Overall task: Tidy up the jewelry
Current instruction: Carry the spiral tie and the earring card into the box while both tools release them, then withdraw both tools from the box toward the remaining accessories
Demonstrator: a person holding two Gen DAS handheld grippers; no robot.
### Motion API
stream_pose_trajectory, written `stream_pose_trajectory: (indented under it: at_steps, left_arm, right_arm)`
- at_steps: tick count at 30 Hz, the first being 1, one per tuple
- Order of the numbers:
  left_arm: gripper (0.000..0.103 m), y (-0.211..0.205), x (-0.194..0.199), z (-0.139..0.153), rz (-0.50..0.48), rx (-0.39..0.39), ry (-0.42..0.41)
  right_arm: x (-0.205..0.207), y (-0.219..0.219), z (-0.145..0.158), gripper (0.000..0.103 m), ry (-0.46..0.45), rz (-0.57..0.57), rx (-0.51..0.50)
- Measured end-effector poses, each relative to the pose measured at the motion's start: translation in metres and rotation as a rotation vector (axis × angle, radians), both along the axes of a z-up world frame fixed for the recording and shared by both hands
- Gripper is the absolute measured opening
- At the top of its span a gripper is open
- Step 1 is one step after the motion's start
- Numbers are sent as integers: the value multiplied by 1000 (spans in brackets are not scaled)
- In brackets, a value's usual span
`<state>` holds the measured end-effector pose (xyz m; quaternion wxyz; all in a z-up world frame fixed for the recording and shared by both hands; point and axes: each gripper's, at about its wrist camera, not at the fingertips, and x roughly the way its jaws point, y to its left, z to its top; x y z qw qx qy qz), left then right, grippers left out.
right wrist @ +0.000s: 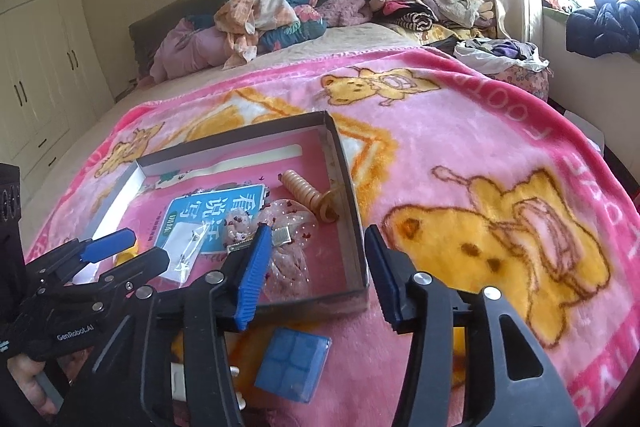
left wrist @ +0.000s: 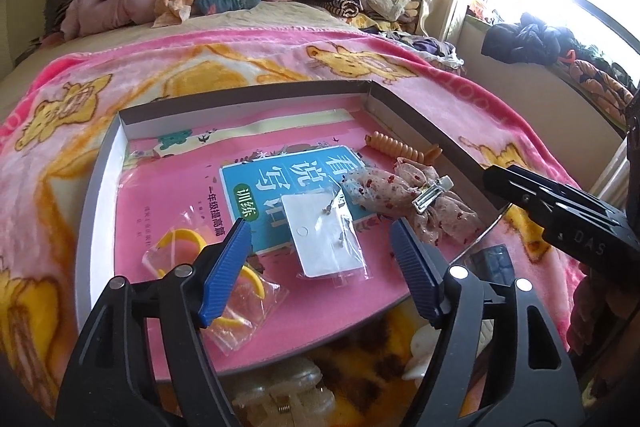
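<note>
Both my grippers hang spread and empty: left gripper (left wrist: 320,259) over the earring card (left wrist: 326,237), at the shallow box's (left wrist: 420,119) centre; fabric bow clip (left wrist: 416,197) at three o'clock, gathered for sorting. Right gripper (right wrist: 316,279) straddles the box's wall.

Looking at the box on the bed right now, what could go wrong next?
The earring card in its clear sleeve lies between the left gripper's open fingers, and its small earrings might snag. The blue case lies outside the box under the right gripper, easy to knock across the soft blanket.
</note>
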<state>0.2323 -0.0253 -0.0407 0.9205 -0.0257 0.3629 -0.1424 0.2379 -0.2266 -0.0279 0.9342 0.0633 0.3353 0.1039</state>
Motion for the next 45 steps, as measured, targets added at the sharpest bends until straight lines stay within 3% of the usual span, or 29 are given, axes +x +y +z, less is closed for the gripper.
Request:
stream_pose_trajectory:
  at_steps: [5, 14, 27, 45]
  left_arm:
    - [76, 1, -9, 3, 10, 7, -8]
    - [89, 6, -25, 10, 31, 11, -29]
    - [91, 24, -52, 24, 75, -15, -71]
    - [91, 48, -88, 22, 88, 6, -76]
  right_arm:
    - [-14, -3, 3, 63, -15, 0, 14]
    - [-34, -10, 15, 71, -49, -10, 24]
    - [-61, -10, 23, 72, -72, 13, 27]
    - [-95, 6, 19, 72, -56, 78, -1]
